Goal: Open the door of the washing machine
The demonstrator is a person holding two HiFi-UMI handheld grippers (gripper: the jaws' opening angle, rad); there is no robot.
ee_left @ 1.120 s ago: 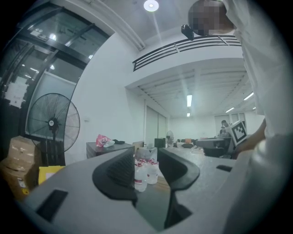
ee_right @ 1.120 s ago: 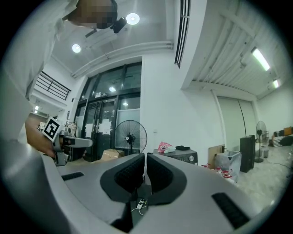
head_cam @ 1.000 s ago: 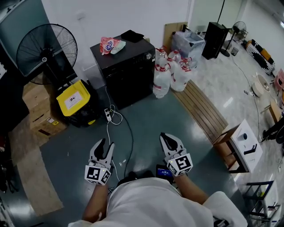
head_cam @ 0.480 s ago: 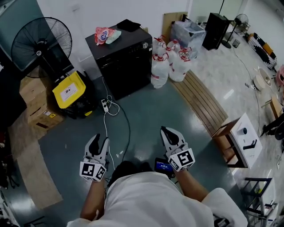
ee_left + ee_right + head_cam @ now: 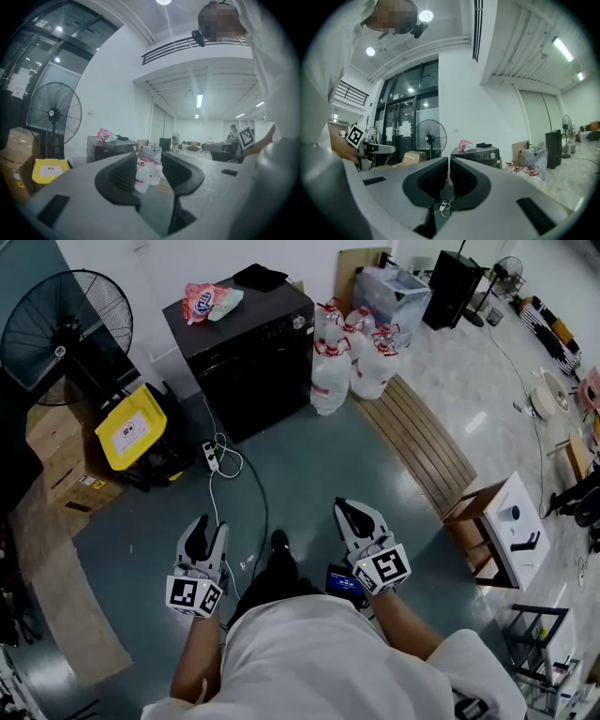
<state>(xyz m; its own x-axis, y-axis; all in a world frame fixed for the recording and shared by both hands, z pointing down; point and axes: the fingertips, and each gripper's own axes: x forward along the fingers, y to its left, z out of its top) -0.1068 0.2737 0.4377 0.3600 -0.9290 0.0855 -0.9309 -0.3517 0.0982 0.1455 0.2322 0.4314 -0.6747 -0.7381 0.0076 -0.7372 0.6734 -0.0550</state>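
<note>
The black washing machine [image 5: 248, 343] stands against the far wall, its front door closed, with a pink bag [image 5: 204, 301] and a dark item on its top. It is also in the left gripper view [image 5: 110, 147] and the right gripper view [image 5: 480, 154], well beyond the jaws. My left gripper [image 5: 206, 531] is held level over the floor, open, with nothing between its fingers [image 5: 149, 171]; its jaws have just been closing slightly. My right gripper [image 5: 349, 512] is also level and far from the machine. It is shut on nothing, its pads almost meeting [image 5: 449, 176].
A standing fan [image 5: 56, 329], a yellow-lidded box [image 5: 131, 427] and cardboard boxes [image 5: 61, 460] are left of the machine. Water jugs [image 5: 347, 362] stand to its right. A power strip with cable [image 5: 214, 457] lies on the floor ahead. A wooden slat panel [image 5: 417, 442] and a white box [image 5: 511, 535] are at right.
The machine now sits higher and further left in the head view. A dark shoe has come into view between the two grippers. The left gripper has shifted slightly left.
</note>
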